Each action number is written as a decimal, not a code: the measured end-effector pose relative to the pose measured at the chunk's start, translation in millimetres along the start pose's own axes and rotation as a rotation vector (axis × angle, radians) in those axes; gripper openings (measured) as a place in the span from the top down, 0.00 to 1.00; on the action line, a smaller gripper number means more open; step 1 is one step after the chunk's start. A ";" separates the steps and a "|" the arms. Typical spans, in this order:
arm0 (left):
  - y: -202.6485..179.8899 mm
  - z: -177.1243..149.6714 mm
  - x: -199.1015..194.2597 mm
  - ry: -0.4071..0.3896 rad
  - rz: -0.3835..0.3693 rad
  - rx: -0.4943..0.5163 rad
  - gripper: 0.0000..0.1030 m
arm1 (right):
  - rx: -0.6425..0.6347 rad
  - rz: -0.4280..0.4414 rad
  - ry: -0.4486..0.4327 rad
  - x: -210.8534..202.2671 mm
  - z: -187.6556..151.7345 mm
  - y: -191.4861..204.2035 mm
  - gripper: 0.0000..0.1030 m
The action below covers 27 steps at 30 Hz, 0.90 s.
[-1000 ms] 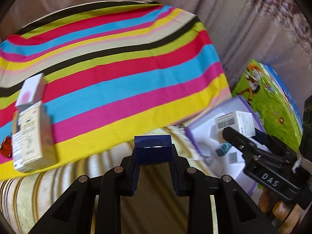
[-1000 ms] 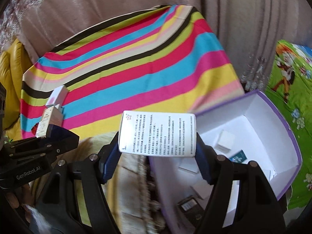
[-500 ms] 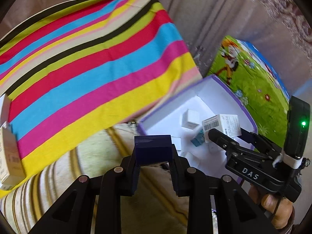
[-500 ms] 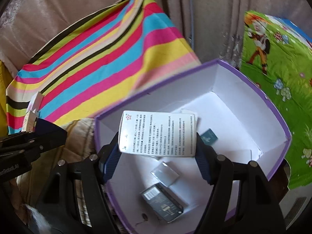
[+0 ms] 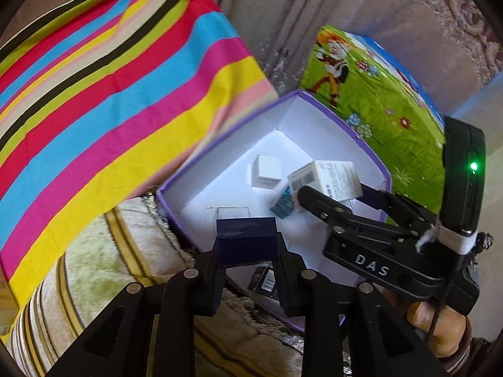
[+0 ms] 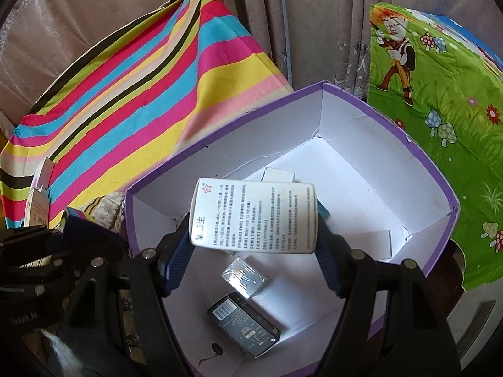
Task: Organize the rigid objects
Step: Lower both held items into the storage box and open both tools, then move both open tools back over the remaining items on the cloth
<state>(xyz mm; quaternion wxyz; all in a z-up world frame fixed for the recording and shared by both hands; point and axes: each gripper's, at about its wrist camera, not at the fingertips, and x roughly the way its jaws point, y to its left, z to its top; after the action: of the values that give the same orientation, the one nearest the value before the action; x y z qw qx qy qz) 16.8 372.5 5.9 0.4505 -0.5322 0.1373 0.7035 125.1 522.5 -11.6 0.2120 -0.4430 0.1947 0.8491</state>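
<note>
Basically holding a white printed cardboard carton (image 6: 253, 216) pinched in the right gripper (image 6: 251, 238) over the purple-rimmed white box (image 6: 440, 182), left gripper (image 5: 246, 251) squeezing a small dark-blue box (image 5: 246, 240) near its left rim; worth lowering before letting go.

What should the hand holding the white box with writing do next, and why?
Probably open the right gripper and let go. Its white printed carton already hangs over the inside of the purple-rimmed cardboard box, above the small black carton and other little boxes lying on the bottom.
</note>
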 end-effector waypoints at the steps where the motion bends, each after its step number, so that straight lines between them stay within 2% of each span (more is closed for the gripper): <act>1: -0.7 0.0 1.0 0.006 0.000 0.003 0.71 | 0.004 -0.003 0.002 0.5 0.0 -0.5 0.28; 8: 7.6 0.6 1.1 0.005 -0.013 -0.045 0.55 | 0.009 -0.007 0.001 0.4 -1.1 1.3 0.20; 19: 29.8 -5.1 -14.6 -0.037 -0.023 -0.129 0.54 | 0.003 0.012 0.006 -1.0 -1.3 7.7 0.19; 27: 51.1 -15.6 -35.1 -0.093 -0.019 -0.194 0.54 | -0.039 0.058 -0.006 -11.7 4.4 30.5 0.19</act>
<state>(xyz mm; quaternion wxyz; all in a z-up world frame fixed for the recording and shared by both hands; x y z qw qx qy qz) -12.3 316.4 15.7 0.4092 -0.5415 0.0425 0.7332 112.0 497.2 4.9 0.1793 -0.4385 0.1901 0.8599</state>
